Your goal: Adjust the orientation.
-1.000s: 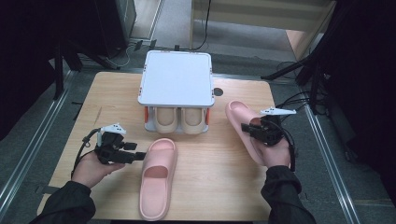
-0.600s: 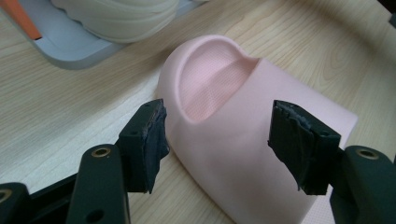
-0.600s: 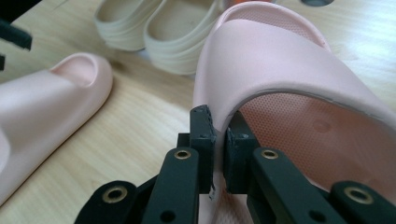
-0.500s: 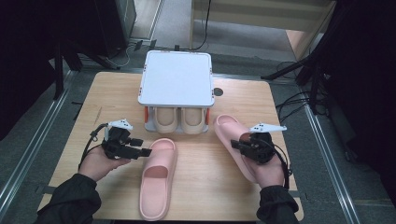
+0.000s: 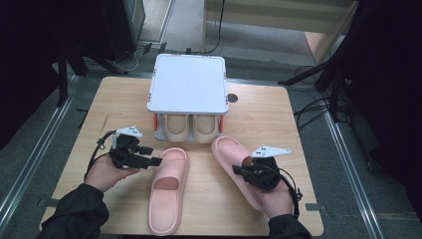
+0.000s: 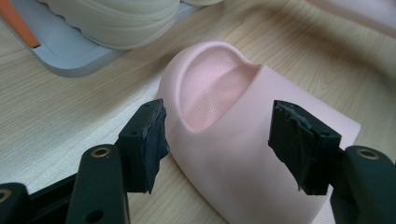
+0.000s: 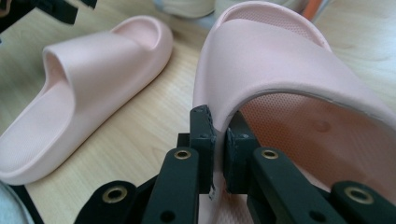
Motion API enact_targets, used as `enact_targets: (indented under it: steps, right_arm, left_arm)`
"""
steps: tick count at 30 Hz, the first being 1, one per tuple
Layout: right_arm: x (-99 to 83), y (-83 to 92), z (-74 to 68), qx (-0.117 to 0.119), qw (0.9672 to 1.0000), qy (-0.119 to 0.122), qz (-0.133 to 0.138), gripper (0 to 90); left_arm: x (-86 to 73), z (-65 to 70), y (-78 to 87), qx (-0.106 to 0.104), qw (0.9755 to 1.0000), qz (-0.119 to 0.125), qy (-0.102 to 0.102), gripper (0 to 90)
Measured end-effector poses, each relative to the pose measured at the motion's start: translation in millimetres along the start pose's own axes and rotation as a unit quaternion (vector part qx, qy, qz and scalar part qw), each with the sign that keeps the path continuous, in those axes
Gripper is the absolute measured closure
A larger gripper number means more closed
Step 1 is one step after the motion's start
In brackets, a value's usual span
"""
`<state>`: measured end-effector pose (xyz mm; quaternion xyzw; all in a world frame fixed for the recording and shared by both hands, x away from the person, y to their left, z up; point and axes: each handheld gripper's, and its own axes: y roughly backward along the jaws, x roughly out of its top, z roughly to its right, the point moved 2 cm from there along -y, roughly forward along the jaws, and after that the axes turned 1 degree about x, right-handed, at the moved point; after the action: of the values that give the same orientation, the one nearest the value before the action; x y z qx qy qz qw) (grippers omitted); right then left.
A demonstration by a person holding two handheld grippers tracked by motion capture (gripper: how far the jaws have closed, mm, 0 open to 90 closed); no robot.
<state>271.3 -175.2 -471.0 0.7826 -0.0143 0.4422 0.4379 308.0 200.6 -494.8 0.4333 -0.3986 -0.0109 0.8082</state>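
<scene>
Right slipper (image 5: 234, 167) has slid left and nearer across the bench (image 5: 278, 124), toward its mate (image 5: 169, 191), right tool (image 5: 244, 172) pinched tight on its strap edge. Left tool (image 5: 154, 162) gapes wide at the mate's toe; pairing looks nearly done.

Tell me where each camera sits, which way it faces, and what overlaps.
High view: above the person's side, looking forward and down at the wooden table; both forearms, left gripper, right gripper.
Left gripper view: on that gripper, along open jaws toward the left pink foam slipper's toe.
Right gripper view: on that gripper, jaws pinching the right pink foam slipper's strap edge.
Shared: both gripper views show the left slipper and the grey shoe rack with beige slippers.
</scene>
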Motion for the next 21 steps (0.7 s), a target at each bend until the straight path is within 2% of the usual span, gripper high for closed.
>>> enact_targets:
  steps: [3,8,11,15,16,17,21]
  right_arm:
    - [-2.9,-6.8,-6.0,0.005,0.9999,0.005,-0.009,85.3]
    - [-6.9,-21.9,-14.9,0.012,0.9994,0.015,-0.028,85.3]
    - [-7.3,-30.2,-19.6,0.016,0.9988,0.023,-0.04,85.2]
    - [-7.4,-42.4,-25.4,0.022,0.9978,0.034,-0.053,85.1]
    - [-7.4,-42.4,-25.4,0.022,0.9978,0.034,-0.053,85.1]
    - [-8.1,-48.2,-29.2,0.017,0.997,0.047,-0.06,85.0]
    - [-8.3,-55.0,-32.5,0.018,0.9963,0.053,-0.066,84.5]
  left_arm:
    - [-0.6,1.2,2.0,0.0,0.9998,0.008,-0.018,41.0]
    - [-2.9,0.6,2.5,-0.003,0.9999,0.003,-0.015,51.5]
    - [-6.4,0.9,4.2,0.0,0.9997,0.001,-0.023,56.6]
    - [-12.2,0.6,6.9,0.003,0.9995,0.003,-0.032,57.7]
    - [-12.2,0.6,6.9,0.003,0.9995,0.003,-0.032,57.6]
    - [-13.5,0.3,7.3,0.005,0.9995,0.003,-0.03,57.5]
    - [-17.9,-0.2,8.4,0.007,0.9996,0.0,-0.027,57.1]
